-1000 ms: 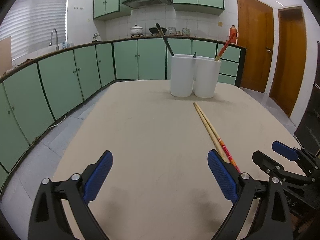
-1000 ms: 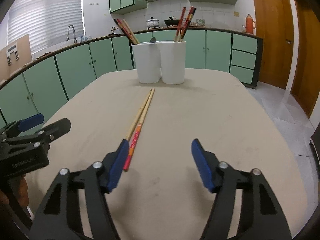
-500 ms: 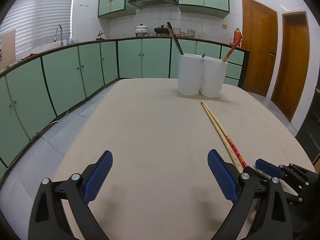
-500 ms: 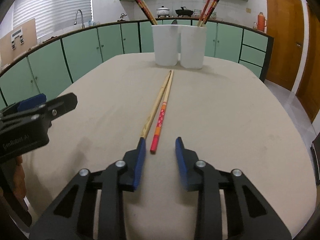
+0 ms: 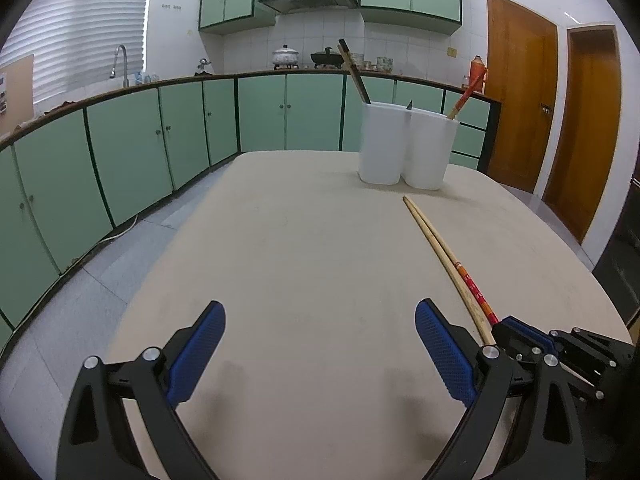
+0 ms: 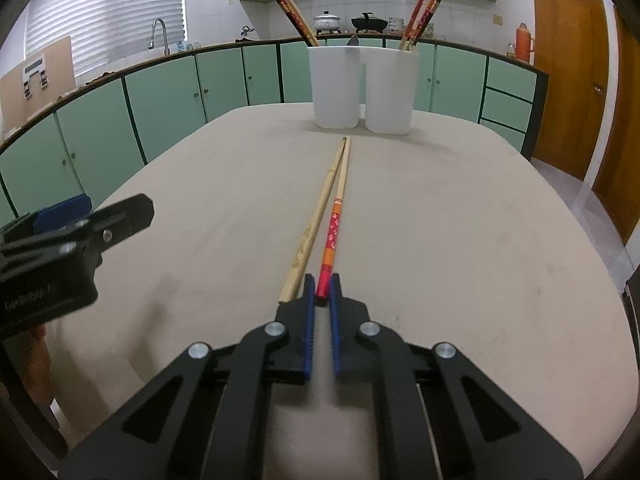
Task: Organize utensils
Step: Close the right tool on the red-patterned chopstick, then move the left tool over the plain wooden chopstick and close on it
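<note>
Progress: we count two chopsticks on the tabletop [image 6: 460, 220], lying side by side and pointing at the two white holders [image 6: 362, 88] at the far end. One is plain wood [image 6: 316, 220], the other has a red-and-orange patterned handle [image 6: 332, 236]. Both holders already carry chopsticks: a dark-red pair leaning left in the left holder, a red pair leaning right in the right one. A dark utensil tip shows between them; we cannot tell what it is. We judge the sorting mostly done, with these two sticks left to lift and drop in.

Right tongs [image 6: 321, 300]: pressed nearly together, pinching the near end of the red stick between the blue pads. The plain stick sits just left of the left pad, outside the grip as far as we can see. The red stick still lies flat along the tabletop, not yet raised.

Left tongs [image 5: 320, 344]: spread wide, nothing between the pads, hovering over bare tabletop to the left of the sticks. They touch nothing.
</note>
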### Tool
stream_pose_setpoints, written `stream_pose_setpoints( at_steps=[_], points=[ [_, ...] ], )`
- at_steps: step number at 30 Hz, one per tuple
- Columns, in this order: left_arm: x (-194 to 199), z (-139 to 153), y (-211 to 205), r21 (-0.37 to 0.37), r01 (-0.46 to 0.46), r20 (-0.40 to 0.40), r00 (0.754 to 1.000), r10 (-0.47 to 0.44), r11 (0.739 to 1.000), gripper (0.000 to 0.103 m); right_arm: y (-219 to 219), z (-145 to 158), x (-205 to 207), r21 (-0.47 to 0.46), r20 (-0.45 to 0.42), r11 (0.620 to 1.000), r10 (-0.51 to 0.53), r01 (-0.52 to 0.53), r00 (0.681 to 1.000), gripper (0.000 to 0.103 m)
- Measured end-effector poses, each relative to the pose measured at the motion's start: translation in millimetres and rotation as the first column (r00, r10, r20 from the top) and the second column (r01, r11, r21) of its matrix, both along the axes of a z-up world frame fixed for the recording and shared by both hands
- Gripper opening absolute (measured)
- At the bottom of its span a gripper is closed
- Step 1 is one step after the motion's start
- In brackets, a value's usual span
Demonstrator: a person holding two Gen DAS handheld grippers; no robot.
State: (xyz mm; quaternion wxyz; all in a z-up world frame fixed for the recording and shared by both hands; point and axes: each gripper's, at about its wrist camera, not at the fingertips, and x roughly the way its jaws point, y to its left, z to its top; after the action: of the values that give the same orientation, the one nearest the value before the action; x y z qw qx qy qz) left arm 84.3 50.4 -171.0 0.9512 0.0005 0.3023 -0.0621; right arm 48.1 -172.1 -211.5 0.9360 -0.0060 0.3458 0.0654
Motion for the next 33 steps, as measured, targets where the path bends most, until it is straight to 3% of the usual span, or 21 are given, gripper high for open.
stream_pose_setpoints(
  at_steps=[6,14,20,26,33],
  points=[
    [-0.8,-0.6,-7.9,0.003,0.007,-0.001,1.0,-0.007,1.0,0.094,-21.2,0.6,1.2,0.041,-0.017,0.998,-0.037,0.038,0.999,0.006],
    [-2.3,-0.5,-10.8,0.005,0.005,-0.005,1.0,-0.005,1.0,0.094,-17.4,-1.3,-1.7,0.036,-0.007,0.999,0.004,-0.003,1.0,0.01],
    [-2.4,0.3,-11.5,0.003,0.003,-0.009,1.0,-0.003,1.0,0.094,-19.4,-1.4,0.0,0.046,-0.005,0.999,0.002,-0.001,1.0,0.005],
    [-0.6,2.0,-23.2,0.0,0.026,-0.014,1.0,-0.026,1.0,0.093,-34.2,14.2,-4.8,0.055,0.044,0.998,-0.038,0.036,0.998,0.005],
    [3.7,2.4,-47.7,-0.067,0.048,-0.045,0.998,-0.051,0.997,0.09,-76.8,13.9,-8.6,0.13,0.003,0.982,-0.138,0.137,0.99,0.005]
  ],
)
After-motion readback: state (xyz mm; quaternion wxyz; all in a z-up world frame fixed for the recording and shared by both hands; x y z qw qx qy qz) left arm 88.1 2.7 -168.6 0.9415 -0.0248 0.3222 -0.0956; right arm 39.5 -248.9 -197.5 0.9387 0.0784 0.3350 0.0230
